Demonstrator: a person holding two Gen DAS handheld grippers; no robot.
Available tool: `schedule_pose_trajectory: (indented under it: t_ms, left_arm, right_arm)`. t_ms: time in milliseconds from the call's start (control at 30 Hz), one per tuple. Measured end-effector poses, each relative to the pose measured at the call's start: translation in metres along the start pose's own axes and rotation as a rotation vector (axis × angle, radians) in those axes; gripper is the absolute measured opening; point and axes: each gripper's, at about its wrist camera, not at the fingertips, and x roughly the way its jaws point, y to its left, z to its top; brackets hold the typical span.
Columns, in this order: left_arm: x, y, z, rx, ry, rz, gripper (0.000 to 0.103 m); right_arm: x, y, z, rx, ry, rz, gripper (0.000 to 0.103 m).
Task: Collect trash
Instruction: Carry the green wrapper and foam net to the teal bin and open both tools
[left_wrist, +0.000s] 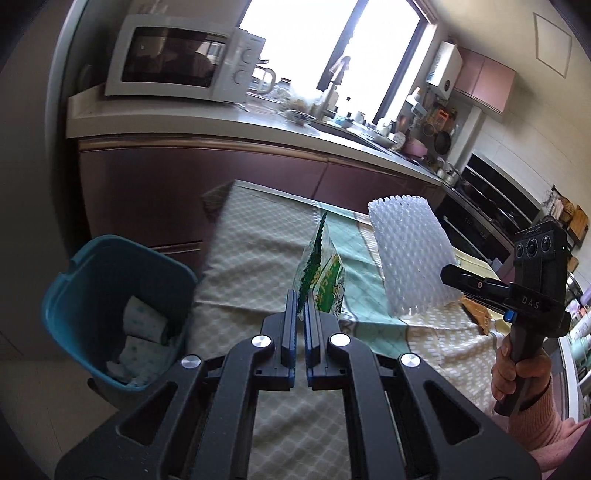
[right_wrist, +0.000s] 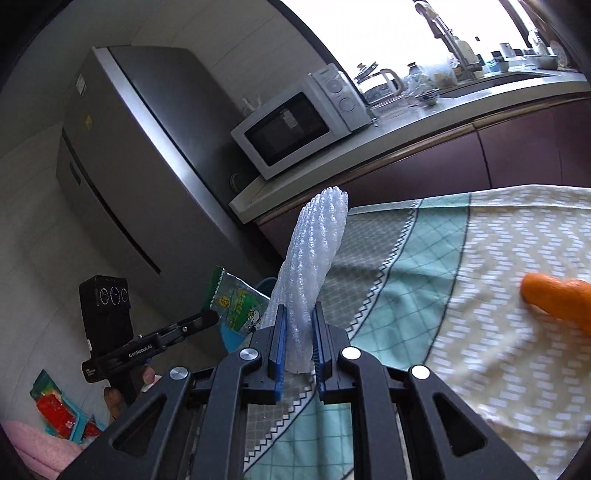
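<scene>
The left gripper (left_wrist: 300, 306), frame centre, pinches a green-edged clear plastic snack wrapper (left_wrist: 320, 269); the right gripper (right_wrist: 300, 332) fingers clamp a white foam-mesh sleeve (right_wrist: 314, 258). Teal plastic bin (left_wrist: 74, 280) lower left.

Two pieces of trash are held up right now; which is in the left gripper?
The green printed snack wrapper, pinched in the left gripper; the white foam net sleeve is in the right gripper.

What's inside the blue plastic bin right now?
The blue plastic bin holds crumpled white paper towels with a pale dot print. Its near wall and the towels hide the bottom, so anything underneath can't be seen.
</scene>
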Motion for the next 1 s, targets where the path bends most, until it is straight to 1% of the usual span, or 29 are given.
schedule_pose_trajectory:
  t_ms: [200,400,533,667,867,933,1000]
  left_arm:
    - [-0.026,0.064,0.004,-0.068,-0.031,0.137,0.004]
    - [-0.033,0.119,0.003,-0.124,-0.03,0.251,0.004]
    - [-0.027,0.147,-0.003,-0.163,-0.008,0.293,0.004]
    - [-0.015,0.168,-0.01,-0.192,0.025,0.318,0.004]
    - [0.01,0.186,-0.019,-0.202,0.075,0.356,0.004]
    - [0.019,0.19,-0.02,-0.199,0.088,0.37,0.004]
    - [0.027,0.193,-0.02,-0.199,0.099,0.375,0.005]
  right_arm:
    - [0.068,0.04,0.009,-0.063,0.095,0.084,0.012]
    - [0.125,0.069,0.009,-0.1,0.182,0.113,0.012]
    - [0.161,0.079,0.009,-0.098,0.234,0.106,0.012]
    - [0.197,0.088,0.002,-0.108,0.299,0.083,0.012]
    - [0.241,0.095,-0.009,-0.122,0.387,0.025,0.014]
    - [0.253,0.095,-0.012,-0.12,0.412,0.014,0.018]
    - [0.262,0.095,-0.015,-0.121,0.425,-0.008,0.019]
